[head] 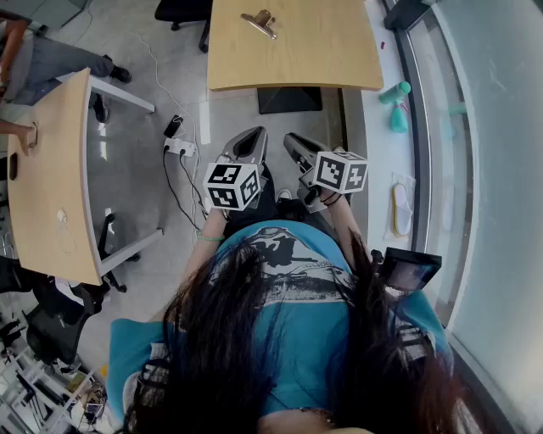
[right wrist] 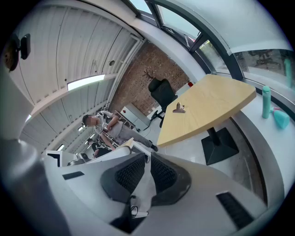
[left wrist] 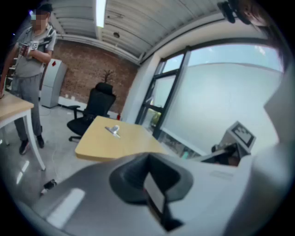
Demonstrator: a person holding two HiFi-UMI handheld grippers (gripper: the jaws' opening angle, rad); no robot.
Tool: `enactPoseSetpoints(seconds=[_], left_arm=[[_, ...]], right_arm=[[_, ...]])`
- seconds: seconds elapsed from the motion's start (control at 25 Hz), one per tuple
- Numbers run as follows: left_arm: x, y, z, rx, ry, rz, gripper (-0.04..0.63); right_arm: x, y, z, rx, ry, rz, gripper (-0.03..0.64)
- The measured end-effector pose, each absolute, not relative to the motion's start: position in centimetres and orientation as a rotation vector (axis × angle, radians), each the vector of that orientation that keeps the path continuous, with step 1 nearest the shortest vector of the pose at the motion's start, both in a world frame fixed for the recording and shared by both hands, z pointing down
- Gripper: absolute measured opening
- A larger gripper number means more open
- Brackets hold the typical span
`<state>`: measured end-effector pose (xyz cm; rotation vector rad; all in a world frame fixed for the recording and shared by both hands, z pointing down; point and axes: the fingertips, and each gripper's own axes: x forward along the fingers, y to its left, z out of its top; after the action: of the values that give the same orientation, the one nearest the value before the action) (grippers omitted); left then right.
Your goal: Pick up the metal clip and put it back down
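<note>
The metal clip (head: 259,23) lies on the wooden table (head: 339,59), straight ahead of the person at twelve o'clock, a little toward eleven o'clock from the middle of the tabletop. It is well apart from both grippers, which the person holds close to the body, both pointing slightly downward.

The left gripper (head: 254,135) has its jaws together with nothing between them. The right gripper (head: 293,141) has its jaws almost together, with only a thin slit between the pads (right wrist: 162,174), and it is also empty.

To my judgement the task is only at the approach, and the clip is not yet touched. To do this step well, the person should first come nearer to the table's near edge and keep the clip at twelve o'clock in the view of the chosen gripper. The jaws must open wide before they arrive at the clip. Then it is better to come down slowly, close on the body of the clip rather than on its raised handle, and lift straight up. The clip is light and smooth, so it may slide on the wood if one pad pushes it first.
</note>
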<state>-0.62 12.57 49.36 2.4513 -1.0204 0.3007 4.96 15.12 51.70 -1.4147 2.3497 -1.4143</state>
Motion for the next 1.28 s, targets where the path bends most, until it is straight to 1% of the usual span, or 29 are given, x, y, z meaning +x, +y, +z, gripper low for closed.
enactPoseSetpoints(seconds=[0.2,0.52,0.84,1.04,1.28], left_arm=[[-0.8,7.0,48.5,2.474,-0.995,0.294,0.002],[-4.4,-3.5,47.7,2.462,-0.997,0.249,0.002],[-6.8,-10.8,47.6,2.462,-0.950,0.217,0.002],[-7.1,-14.0,48.3,2.439,-0.927,0.216,0.002],[-6.2,-15.5,49.9,2.407,-0.887,0.239,0.002]], right_arm=[[4.9,9.8,51.4,-1.429,2.321,-1.424,0.051],[0.9,0.2,50.5,-1.431,2.347,-1.426,0.051],[-1.8,-6.6,50.2,-1.471,2.329,-1.429,0.051],[-1.9,-8.9,50.6,-1.529,2.340,-1.424,0.051],[0.4,-9.8,51.3,-1.607,2.253,-1.424,0.051]])
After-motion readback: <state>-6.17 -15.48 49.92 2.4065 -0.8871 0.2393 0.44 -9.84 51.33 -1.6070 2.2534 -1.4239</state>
